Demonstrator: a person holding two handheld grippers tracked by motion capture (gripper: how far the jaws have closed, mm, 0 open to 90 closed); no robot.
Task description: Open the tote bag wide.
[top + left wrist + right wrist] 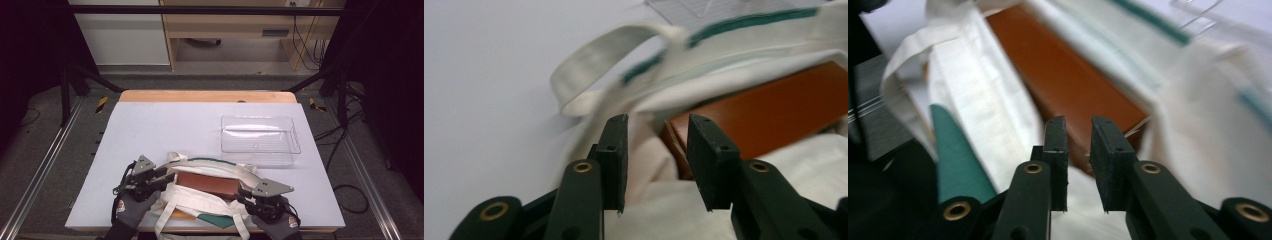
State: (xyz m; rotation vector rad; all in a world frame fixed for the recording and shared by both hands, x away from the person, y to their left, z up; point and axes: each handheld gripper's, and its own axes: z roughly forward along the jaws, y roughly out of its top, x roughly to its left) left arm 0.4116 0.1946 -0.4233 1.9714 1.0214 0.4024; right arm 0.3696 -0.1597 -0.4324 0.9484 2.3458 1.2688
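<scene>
The table, covered in a pale sheet, carries a clear plastic bin toward its far right and, at the near edge, a cream cloth bag with green trim and long loose handles. The bag lies flat with its mouth gaping, and a brown, book-like box sits in that opening, half wrapped by the fabric, well apart from the bin. The work in hand looks like getting the box out of the bag, or spreading the bag's mouth so the box can be reached; which of the two is hard to say. The left gripper sits at the bag's left end, its jaws parted to a middling gap, with a fold of cream cloth and the box's corner lying just beyond the tips in the left gripper view; the pads do not press on anything. The right gripper is at the bag's right end, jaws set to a narrower gap and aimed at the near corner of the box in the right gripper view, nothing pinched between them. The next move probably calls for one gripper to pinch the bag's upper rim and lift it clear while the other closes on the box's short end, avoiding the handles.
</scene>
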